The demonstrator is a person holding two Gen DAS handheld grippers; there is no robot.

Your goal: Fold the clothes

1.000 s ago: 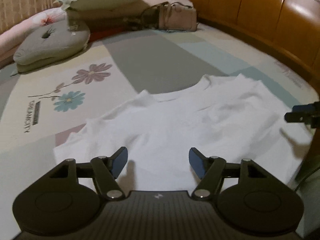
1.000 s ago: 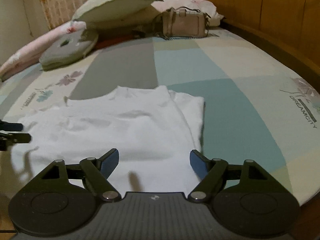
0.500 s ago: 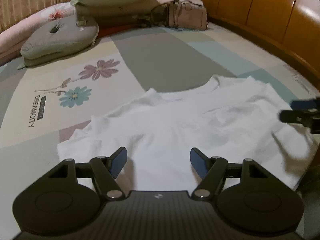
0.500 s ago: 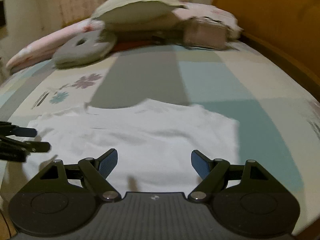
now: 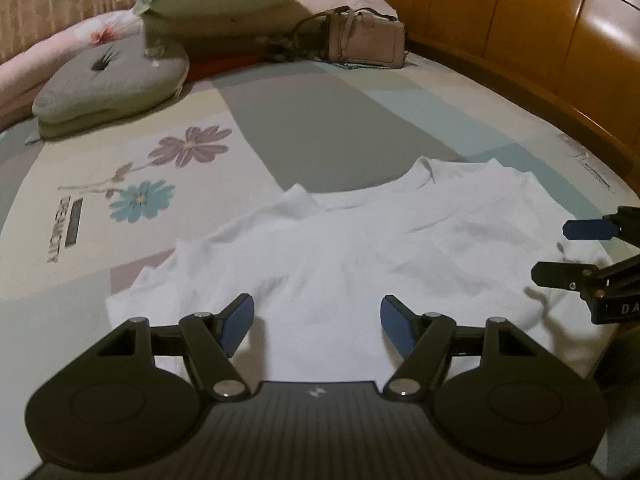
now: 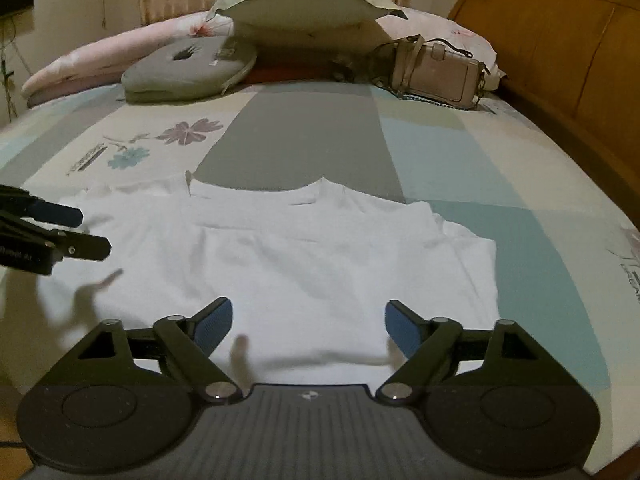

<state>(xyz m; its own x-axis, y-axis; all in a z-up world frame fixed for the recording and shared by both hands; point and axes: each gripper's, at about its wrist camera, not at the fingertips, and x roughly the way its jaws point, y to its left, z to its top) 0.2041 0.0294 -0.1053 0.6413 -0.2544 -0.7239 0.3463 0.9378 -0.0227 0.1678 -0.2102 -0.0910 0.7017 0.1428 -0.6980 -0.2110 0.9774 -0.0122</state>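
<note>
Shirt (image 6: 280, 264): one, white, on bed (image 6: 500, 168). Two grippers, left gripper (image 5: 316, 320), right gripper (image 6: 308, 322), both wide, empty.

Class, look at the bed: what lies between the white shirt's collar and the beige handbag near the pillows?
Only bare bedsheet, its grey panel, separates the white shirt from the handbag; the right wrist view shows this best.

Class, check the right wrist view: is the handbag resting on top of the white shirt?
No. The handbag sits far back by the pillow, well apart from the white shirt spread near the camera.
</note>
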